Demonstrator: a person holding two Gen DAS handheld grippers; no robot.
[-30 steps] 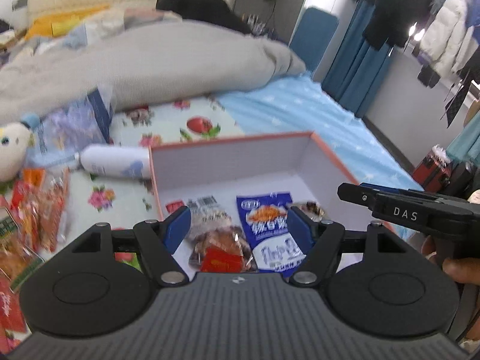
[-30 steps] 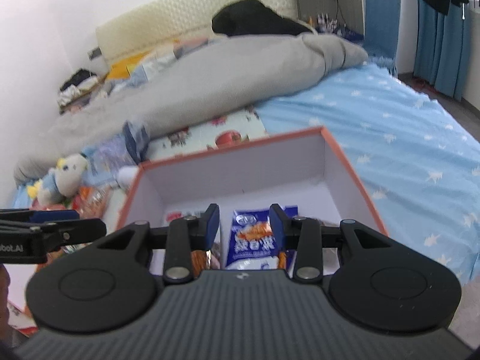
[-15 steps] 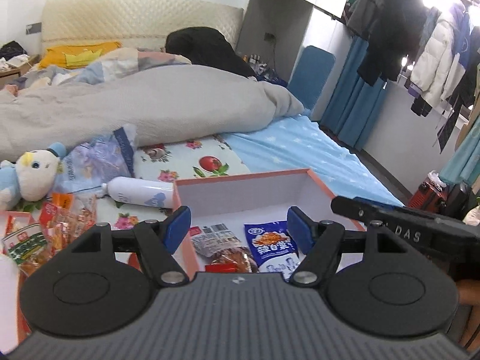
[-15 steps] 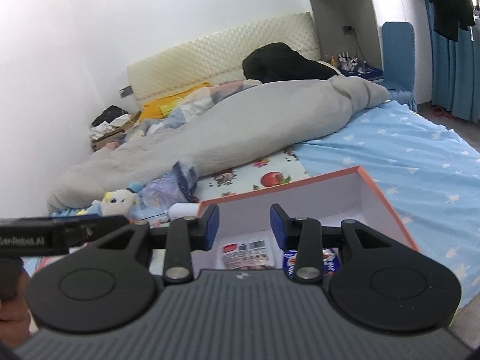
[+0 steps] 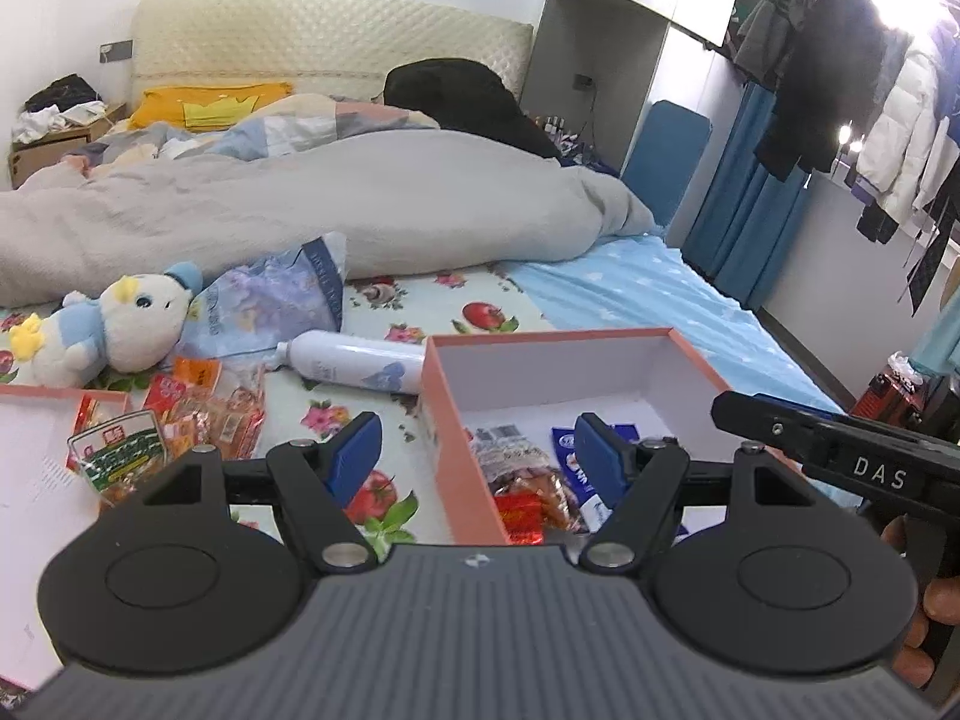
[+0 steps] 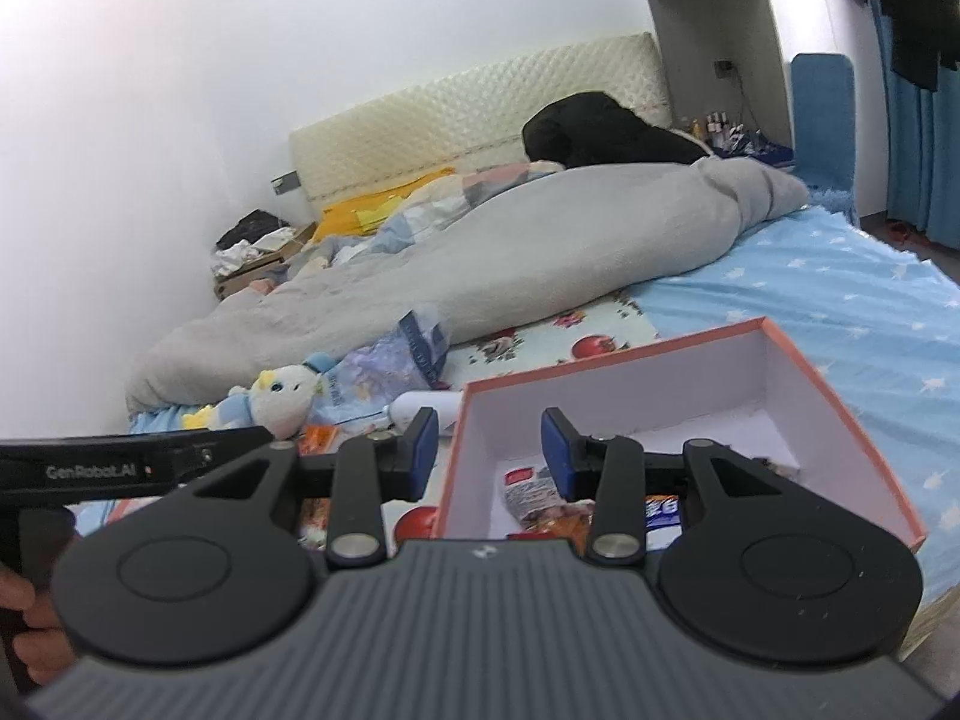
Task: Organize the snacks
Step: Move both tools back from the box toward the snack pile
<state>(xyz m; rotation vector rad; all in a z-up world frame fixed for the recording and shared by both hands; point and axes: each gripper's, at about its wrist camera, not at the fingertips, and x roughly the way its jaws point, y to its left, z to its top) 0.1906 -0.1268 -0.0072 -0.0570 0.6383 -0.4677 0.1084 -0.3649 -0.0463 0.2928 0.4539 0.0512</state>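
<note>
An orange box (image 5: pixel 540 337) with a white inside lies on the bed. In it are a clear snack packet with a red label (image 5: pixel 522 480) and a blue packet (image 5: pixel 567 468). A pile of orange and red snack packets (image 5: pixel 204 414) lies on the flowered sheet to the left, with a green-labelled packet (image 5: pixel 120 450) beside it. My left gripper (image 5: pixel 477 450) is open and empty, hanging above the box's left wall. My right gripper (image 6: pixel 489 447) is also open and empty, held back above the box (image 6: pixel 660 384) near its front-left corner, where the clear packet (image 6: pixel 534 492) shows.
A white bottle (image 5: pixel 360 360), a plush toy (image 5: pixel 114 330) and a crumpled plastic bag (image 5: pixel 276 300) lie behind the snack pile. A second orange-rimmed white tray (image 5: pixel 36 468) sits at the far left. A grey duvet (image 5: pixel 360 204) covers the back of the bed. Clothes hang at the right.
Both grippers have drawn back and up from the box, so it looks smaller and more of the bed shows. Their jaws stand as before. The packets in the box have not moved.
</note>
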